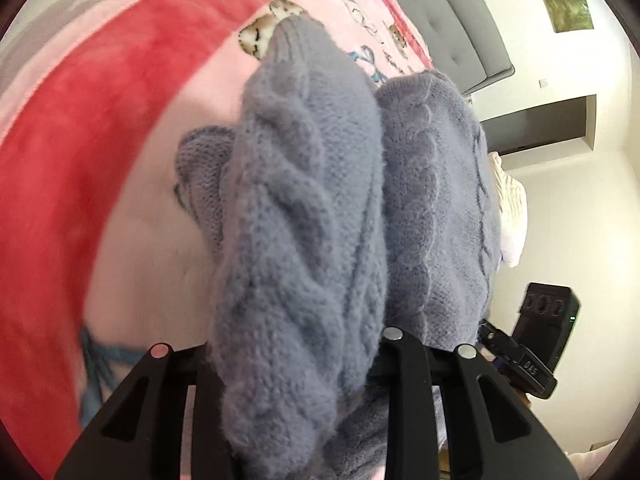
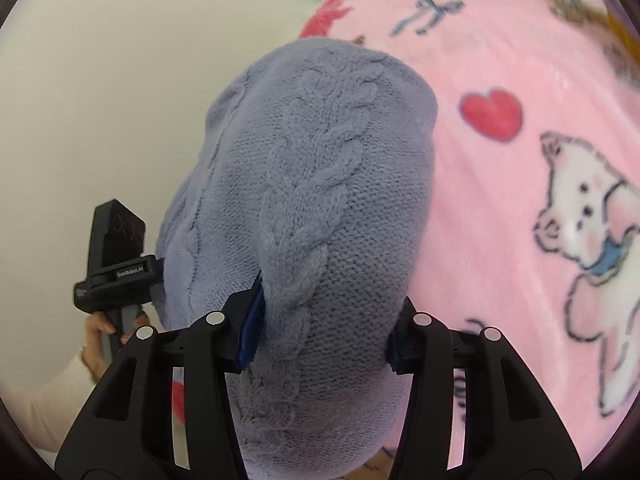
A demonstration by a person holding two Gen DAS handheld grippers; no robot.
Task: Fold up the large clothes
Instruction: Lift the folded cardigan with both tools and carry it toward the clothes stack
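Left gripper: jaws drawn in on a thick bunched fold of the blue-grey cable-knit sweater; knit fills the gap, pads hidden beneath it, so contact probably firm but not directly visible. Right gripper: blue pads pressed against both flanks of another bundle of the same sweater, jaws part closed around it. Sweater lifted off the pink printed blanket, hanging forward from both grippers; far end lying or trailing on the blanket in the left wrist view. Red border band of the blanket at left. Left gripper's body visible in the right wrist view, held by a hand in a cream sleeve. Grey headboard beyond.
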